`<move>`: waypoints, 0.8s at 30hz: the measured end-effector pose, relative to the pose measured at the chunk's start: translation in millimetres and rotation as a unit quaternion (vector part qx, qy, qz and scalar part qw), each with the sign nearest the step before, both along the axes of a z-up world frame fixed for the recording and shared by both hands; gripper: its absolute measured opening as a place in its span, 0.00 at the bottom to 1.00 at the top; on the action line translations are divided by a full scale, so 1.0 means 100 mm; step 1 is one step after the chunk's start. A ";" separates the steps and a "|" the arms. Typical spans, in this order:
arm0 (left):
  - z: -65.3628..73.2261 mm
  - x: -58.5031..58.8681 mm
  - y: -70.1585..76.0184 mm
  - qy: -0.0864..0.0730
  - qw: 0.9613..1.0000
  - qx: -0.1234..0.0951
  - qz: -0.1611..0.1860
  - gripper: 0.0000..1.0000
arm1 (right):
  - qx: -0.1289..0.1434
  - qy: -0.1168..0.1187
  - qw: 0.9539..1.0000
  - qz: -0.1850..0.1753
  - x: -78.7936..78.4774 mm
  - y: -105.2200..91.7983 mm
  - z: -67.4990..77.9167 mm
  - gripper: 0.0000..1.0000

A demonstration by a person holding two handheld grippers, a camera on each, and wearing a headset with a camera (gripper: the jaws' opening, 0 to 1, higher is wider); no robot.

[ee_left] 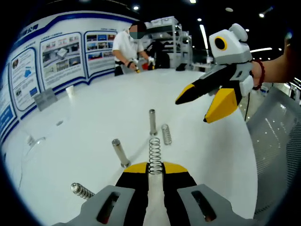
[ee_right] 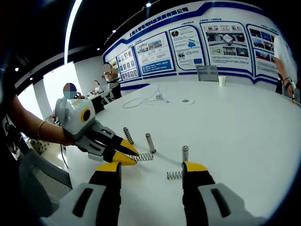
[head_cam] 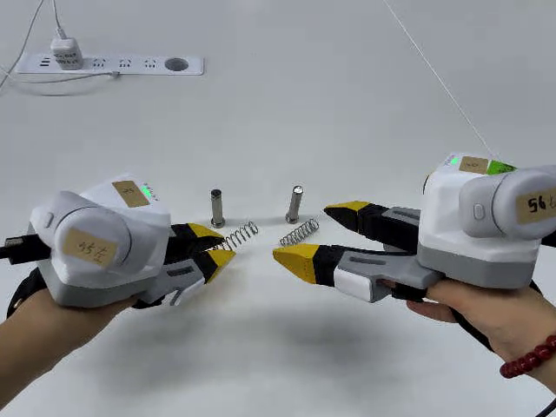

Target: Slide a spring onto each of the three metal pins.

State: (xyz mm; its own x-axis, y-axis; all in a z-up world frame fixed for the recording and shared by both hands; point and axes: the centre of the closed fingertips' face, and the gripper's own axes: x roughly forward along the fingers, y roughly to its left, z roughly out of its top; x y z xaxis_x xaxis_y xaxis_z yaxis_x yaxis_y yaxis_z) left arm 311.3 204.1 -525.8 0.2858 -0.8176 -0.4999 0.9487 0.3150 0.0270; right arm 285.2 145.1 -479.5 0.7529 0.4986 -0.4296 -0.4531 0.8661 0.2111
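White table (head_cam: 287, 113), stock: one spring (head_cam: 244, 234) pinched by its end in the left gripper (head_cam: 228, 246), free end just right of the left bare pin (head_cam: 217, 208), likely for threading; loose spring (head_cam: 299, 232) lying further right of that pin; right gripper (ee_right: 151, 167) spread wide, empty.

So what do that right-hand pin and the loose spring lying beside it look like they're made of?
The pin looks like solid metal, probably steel: a smooth grey shaft with a bright glint on its rounded cap. The loose spring looks like thin coiled steel wire, silvery with open turns. Whether either is plated can't be told.
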 end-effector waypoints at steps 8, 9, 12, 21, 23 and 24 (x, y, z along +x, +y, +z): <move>0.19 -0.04 0.02 -0.015 0.999 -0.044 0.017 0.10 | 0.042 -0.002 0.999 -0.021 0.07 0.04 0.14 0.46; 0.22 -0.04 0.02 -0.017 0.998 -0.051 0.019 0.10 | 0.047 -0.002 0.999 -0.022 0.08 0.04 0.15 0.45; 0.30 -0.05 0.01 -0.019 0.997 -0.072 0.027 0.10 | 0.060 -0.001 0.998 -0.026 0.09 0.07 0.18 0.44; 0.49 -0.11 -0.01 -0.012 0.991 -0.127 0.029 0.10 | 0.113 0.000 0.993 -0.030 0.15 0.22 0.31 0.39; 0.55 -0.12 -0.01 -0.009 0.989 -0.145 0.036 0.10 | 0.121 0.002 0.992 -0.028 0.16 0.25 0.32 0.38; 0.57 -0.12 -0.01 -0.010 0.988 -0.149 0.033 0.10 | 0.125 0.002 0.992 -0.028 0.16 0.26 0.33 0.37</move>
